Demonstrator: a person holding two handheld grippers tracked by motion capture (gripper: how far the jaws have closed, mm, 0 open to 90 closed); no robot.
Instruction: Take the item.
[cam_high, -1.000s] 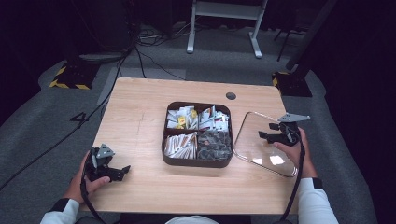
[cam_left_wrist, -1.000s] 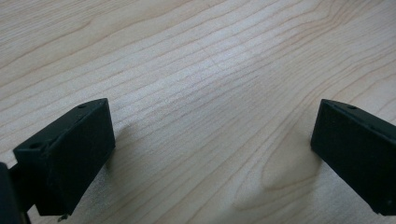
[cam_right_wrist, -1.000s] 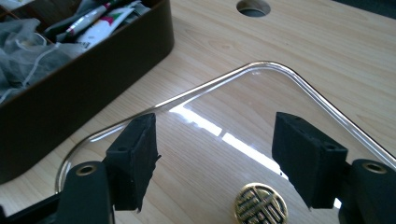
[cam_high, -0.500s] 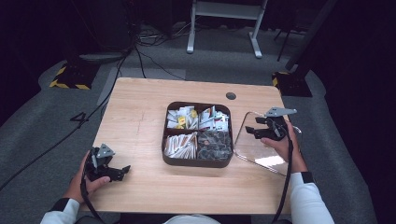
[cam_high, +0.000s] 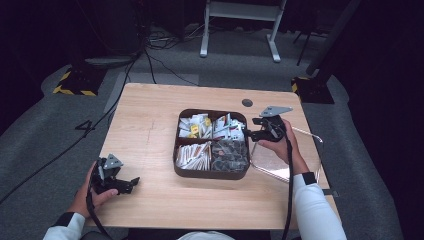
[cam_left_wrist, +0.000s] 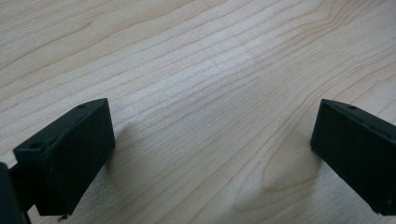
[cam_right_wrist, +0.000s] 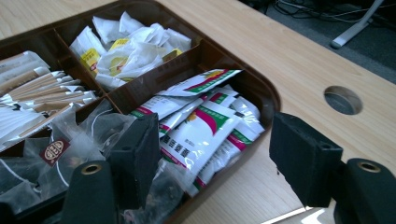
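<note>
Right tool (cam_high: 248, 133), jaws apart and empty, has shifted from the clear lid (cam_high: 300, 150) at 3 o'clock to the brown four-compartment tray's (cam_high: 210, 174) red-green sachets (cam_right_wrist: 205, 135); pick looks next. Left tool (cam_high: 134, 183) idles released on the worktop (cam_high: 150, 125).

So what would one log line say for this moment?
right gripper: open, at tray edge, over packets | left gripper: open, on table

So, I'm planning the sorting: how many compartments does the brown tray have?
4. In the tray: yellow-and-white packets far left, red-green-white sachets far right, paper sticks near left, clear mesh bags near right. The contents may hide further dividers.
</note>
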